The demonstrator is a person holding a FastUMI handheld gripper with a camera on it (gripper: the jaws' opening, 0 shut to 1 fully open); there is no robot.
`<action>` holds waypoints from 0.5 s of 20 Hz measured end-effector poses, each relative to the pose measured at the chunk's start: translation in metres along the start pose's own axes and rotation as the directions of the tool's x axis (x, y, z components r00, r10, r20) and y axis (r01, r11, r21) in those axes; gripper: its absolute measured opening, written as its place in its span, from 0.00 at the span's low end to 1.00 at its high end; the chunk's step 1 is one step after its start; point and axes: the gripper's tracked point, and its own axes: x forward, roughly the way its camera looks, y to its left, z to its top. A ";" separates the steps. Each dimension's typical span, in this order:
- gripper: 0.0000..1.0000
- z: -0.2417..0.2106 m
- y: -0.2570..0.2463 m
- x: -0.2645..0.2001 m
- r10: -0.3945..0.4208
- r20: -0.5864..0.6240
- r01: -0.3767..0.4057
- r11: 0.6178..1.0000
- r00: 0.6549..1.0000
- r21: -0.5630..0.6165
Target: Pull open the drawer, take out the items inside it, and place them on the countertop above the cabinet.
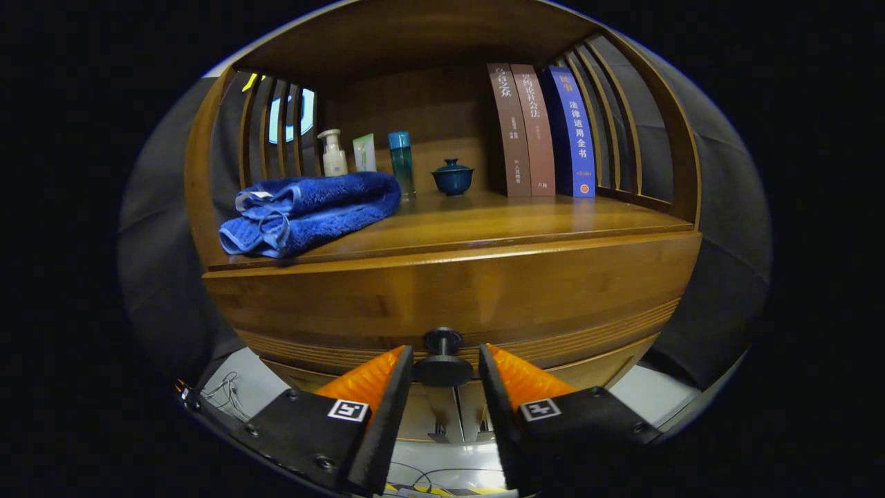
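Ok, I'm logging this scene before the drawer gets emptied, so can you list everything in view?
Cabinet: one, brown wood, slatted sides, open shelf above a drawer.
Drawer: one, brown wood front, below the countertop, looks closed.
Drawer knob: one, dark, between the fingers.
Countertop: one, brown wood, carries all the items.
Towel: one, blue, folded, at the countertop's front left.
Pump bottle: one, cream, behind the towel.
Tube: one, white and green, beside the pump bottle.
Tall bottle: one, teal, right of the tube.
Lidded cup: one, dark blue, mid-shelf.
Books: three, two brown, one blue, upright at right.
Gripper: one, fingers either side of the knob, contact unclear.
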 end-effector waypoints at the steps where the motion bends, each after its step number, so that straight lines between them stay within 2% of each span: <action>1: 0.61 -0.002 0.000 0.004 -0.002 -0.006 0.002 1.000 1.000 -0.004; 2: 0.60 -0.006 0.002 0.001 0.001 -0.016 -0.001 1.000 1.000 -0.006; 3: 0.54 -0.006 0.000 0.011 -0.007 -0.005 0.007 1.000 1.000 -0.010; 4: 0.49 -0.005 0.001 0.002 -0.010 -0.004 0.010 1.000 1.000 -0.012; 8: 0.33 -0.005 0.001 0.004 -0.015 -0.006 0.015 0.999 1.000 -0.032; 10: 0.33 -0.006 0.001 0.004 -0.011 -0.011 0.011 0.999 1.000 -0.031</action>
